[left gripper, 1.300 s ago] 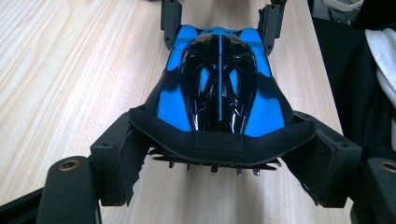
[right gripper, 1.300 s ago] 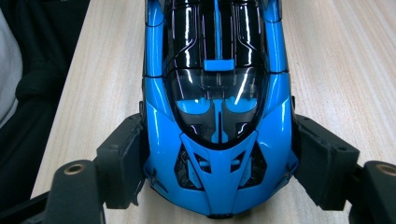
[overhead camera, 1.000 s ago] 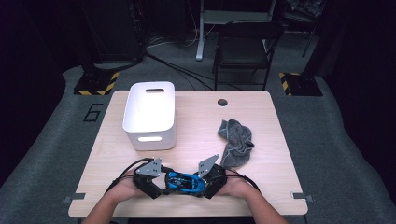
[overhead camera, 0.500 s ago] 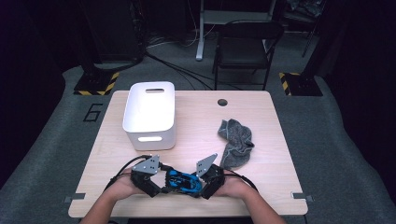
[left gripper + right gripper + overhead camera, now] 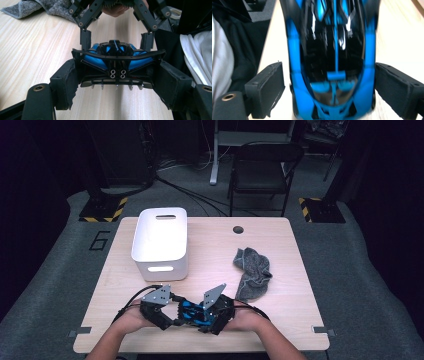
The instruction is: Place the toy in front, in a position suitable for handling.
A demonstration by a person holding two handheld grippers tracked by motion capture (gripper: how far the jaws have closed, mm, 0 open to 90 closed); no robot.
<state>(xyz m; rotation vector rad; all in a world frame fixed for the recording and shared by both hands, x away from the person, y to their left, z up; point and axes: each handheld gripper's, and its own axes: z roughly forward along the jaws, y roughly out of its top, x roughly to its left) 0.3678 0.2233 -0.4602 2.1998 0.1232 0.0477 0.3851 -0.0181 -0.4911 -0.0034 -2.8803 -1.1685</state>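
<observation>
I have the blue and black toy car (image 5: 192,312) at the near edge of the table (image 5: 280,250), between my two grippers. My left gripper (image 5: 117,82) is clamped across the car's rear end, its pads (image 5: 66,83) pressing on either side under the wing. My right gripper (image 5: 329,90) straddles the car's nose; its jaws have just been opening, and now a gap shows between each pad (image 5: 267,85) and the bodywork, so it has let go. I judge this a handover from right to left, with the left now carrying the car alone. The white bin (image 5: 161,242) stands on the far left of the table, and the grey cloth (image 5: 253,272) lies to the right. Next I should draw the right gripper back clear of the nose without knocking it, then lift with the left, holding firm since the glossy shell may slip
</observation>
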